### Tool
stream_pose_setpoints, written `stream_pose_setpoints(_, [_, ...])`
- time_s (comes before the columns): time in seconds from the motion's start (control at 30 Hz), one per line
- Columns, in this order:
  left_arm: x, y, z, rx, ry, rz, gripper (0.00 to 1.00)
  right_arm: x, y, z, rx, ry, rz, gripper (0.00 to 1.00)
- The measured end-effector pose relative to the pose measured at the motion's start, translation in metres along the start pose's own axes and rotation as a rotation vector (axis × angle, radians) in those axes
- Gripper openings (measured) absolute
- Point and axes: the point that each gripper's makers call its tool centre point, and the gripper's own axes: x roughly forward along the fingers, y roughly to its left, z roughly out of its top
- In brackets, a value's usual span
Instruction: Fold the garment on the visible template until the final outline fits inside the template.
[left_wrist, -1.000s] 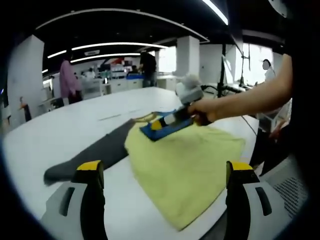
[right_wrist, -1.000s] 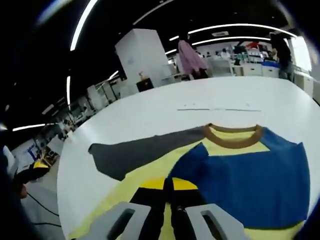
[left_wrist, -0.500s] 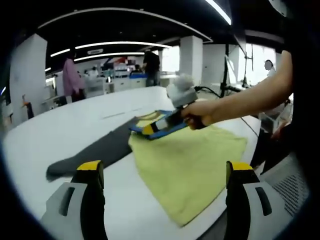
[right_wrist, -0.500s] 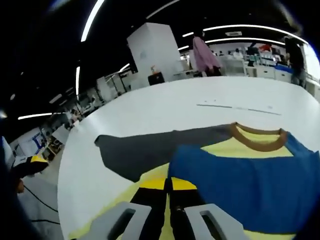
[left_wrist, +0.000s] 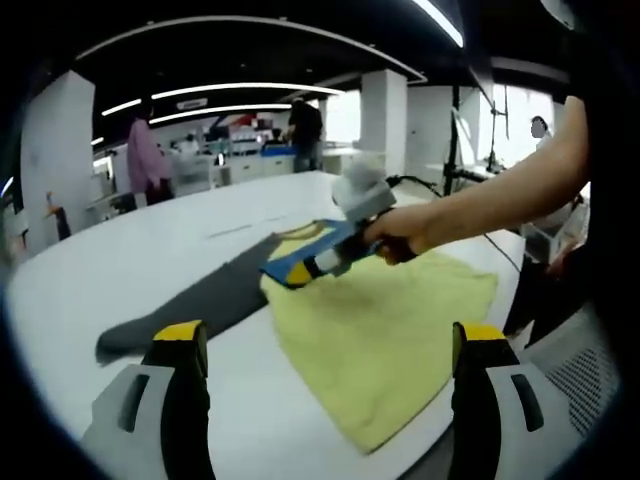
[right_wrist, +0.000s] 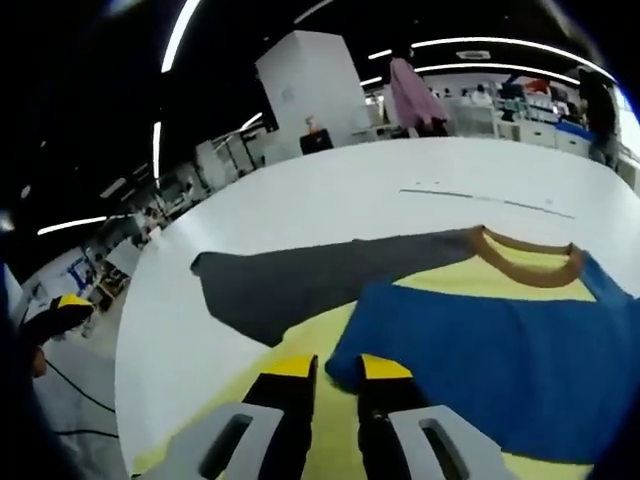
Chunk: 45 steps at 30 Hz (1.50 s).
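Yellow fabric spreads across the white table (left_wrist: 120, 270) in the left gripper view: the garment (left_wrist: 385, 335) lies flat with its grey sleeve (left_wrist: 190, 305) stretched away to the left. Left gripper (left_wrist: 330, 350) hangs above the table, jaws spread wide, nothing between them. Across the cloth, a person's hand (left_wrist: 400, 232) holds the right gripper (left_wrist: 290, 272) low over the blue panel by the collar.

Over to the right gripper view: the right gripper (right_wrist: 335, 368) has its yellow-tipped jaws narrowly parted at the edge of the blue panel (right_wrist: 500, 365). Whether they pinch the cloth, I cannot tell. Brown collar (right_wrist: 530, 265) beyond, grey sleeve (right_wrist: 300, 285) to the left.
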Motion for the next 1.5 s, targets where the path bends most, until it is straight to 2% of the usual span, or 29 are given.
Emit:
stream_pose_setpoints(0.13, [0.002, 0.000, 0.002, 0.005, -0.003, -0.002, 0.99, -0.008, -0.009, 0.009, -0.049, -0.026, -0.023, 0.27])
stream_pose_setpoints(0.4, [0.004, -0.002, 0.006, 0.010, -0.019, -0.002, 0.99, -0.031, -0.033, 0.014, -0.071, -0.044, -0.068, 0.49])
stream_pose_setpoints(0.63, [0.008, -0.004, 0.007, 0.020, -0.015, -0.008, 0.99, -0.059, -0.057, 0.017, -0.055, -0.068, -0.111, 0.68])
stream_pose_setpoints(0.8, [0.010, -0.007, 0.010, 0.023, -0.020, -0.014, 0.99, -0.078, -0.072, 0.014, -0.041, -0.067, -0.135, 0.76])
stream_pose_setpoints(1.1, [0.012, -0.011, 0.011, 0.028, -0.018, -0.019, 0.99, -0.108, -0.103, -0.001, -0.017, -0.060, -0.178, 0.81])
stream_pose_setpoints(1.5, [0.013, -0.013, 0.011, 0.037, -0.011, -0.022, 0.99, -0.151, -0.148, -0.022, -0.012, -0.046, -0.267, 0.77])
